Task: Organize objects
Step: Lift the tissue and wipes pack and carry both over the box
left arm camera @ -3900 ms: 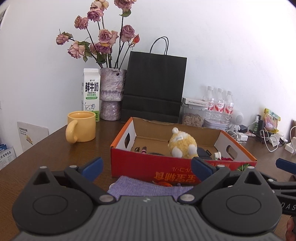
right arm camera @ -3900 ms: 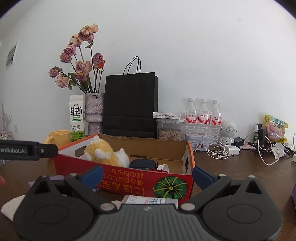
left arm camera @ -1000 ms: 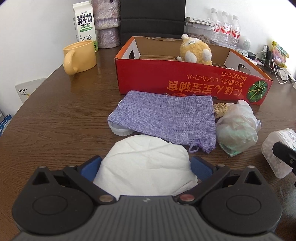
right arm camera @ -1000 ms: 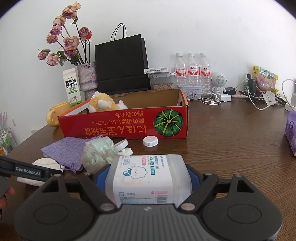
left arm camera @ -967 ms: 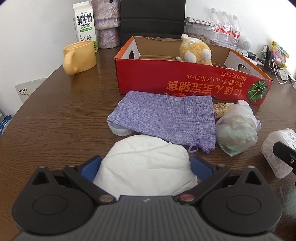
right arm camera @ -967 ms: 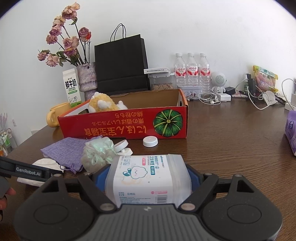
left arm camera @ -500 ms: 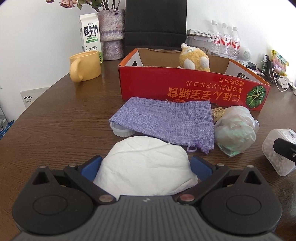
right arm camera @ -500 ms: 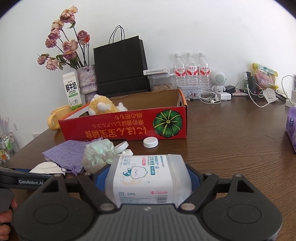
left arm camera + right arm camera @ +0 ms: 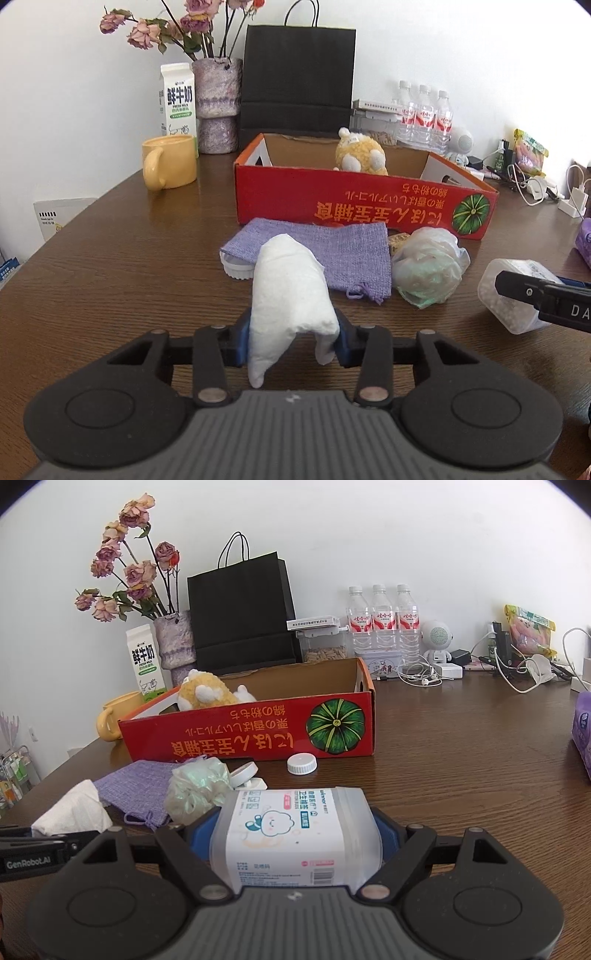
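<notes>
My left gripper [image 9: 291,341] is shut on a white cloth pad [image 9: 290,295], squeezed upright above the wooden table [image 9: 110,266]; the pad also shows in the right wrist view [image 9: 74,812]. My right gripper [image 9: 295,834] is shut on a clear plastic cotton-swab box [image 9: 295,834] with a white label, also seen at the right of the left wrist view [image 9: 513,295]. The red cardboard box [image 9: 362,206] with a yellow plush toy [image 9: 360,155] stands ahead. A purple burlap pouch [image 9: 328,247] and a crumpled plastic bag [image 9: 428,269] lie before it.
A yellow mug [image 9: 170,166], milk carton [image 9: 177,99], flower vase [image 9: 216,107] and black paper bag [image 9: 297,77] stand behind the box. Water bottles [image 9: 380,624], cables [image 9: 517,672] and chargers fill the back right. White lids [image 9: 302,764] lie by the box.
My left gripper has closed on the white pad, folding it upright, and lifted and leveled. The right gripper still holds the swab box and has risen slightly.
</notes>
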`<state>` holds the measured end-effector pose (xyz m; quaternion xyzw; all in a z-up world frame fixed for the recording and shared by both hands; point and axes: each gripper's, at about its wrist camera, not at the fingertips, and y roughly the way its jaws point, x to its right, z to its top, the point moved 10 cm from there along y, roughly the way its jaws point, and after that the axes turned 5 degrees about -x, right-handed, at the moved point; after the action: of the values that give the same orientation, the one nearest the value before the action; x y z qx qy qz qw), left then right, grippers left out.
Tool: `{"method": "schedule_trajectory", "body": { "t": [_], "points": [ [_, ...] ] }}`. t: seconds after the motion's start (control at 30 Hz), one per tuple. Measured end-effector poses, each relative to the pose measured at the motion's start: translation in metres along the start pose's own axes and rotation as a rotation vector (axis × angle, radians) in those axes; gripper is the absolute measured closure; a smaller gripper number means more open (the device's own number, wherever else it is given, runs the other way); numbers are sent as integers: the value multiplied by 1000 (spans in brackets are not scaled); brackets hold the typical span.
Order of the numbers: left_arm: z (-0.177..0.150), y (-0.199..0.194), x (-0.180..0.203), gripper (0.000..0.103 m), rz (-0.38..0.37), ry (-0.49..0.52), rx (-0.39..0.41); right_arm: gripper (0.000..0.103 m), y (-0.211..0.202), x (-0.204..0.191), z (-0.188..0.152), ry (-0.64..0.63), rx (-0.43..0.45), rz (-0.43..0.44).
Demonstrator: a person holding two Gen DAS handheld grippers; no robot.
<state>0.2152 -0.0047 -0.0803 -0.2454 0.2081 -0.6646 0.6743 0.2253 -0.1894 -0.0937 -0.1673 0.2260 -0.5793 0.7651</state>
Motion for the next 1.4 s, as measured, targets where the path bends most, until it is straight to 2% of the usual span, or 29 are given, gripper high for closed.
{"method": "schedule_trajectory", "body": {
  "t": [0.17,0.4,0.57,0.77,1.0,1.1,1.4],
  "points": [
    [16,-21,-18,59,29,-25,81,21,-7,-3,2,-25,41,-8],
    [32,-31,-29,59,57,-28,131,21,-14,-17,8,-99,73,-9],
    [51,-32,-22,59,47,-26,171,21,-24,-34,34,-115,138,37],
    [77,-26,-3,57,16,-26,205,21,-19,-45,74,-123,209,45],
    [108,-7,15,57,4,-30,233,21,21,-48,126,-94,255,13],
    [123,3,19,57,5,-38,243,21,50,-45,143,-17,245,14],
    [168,40,19,55,30,-56,275,21,114,-23,150,36,231,-42]
  ]
}}
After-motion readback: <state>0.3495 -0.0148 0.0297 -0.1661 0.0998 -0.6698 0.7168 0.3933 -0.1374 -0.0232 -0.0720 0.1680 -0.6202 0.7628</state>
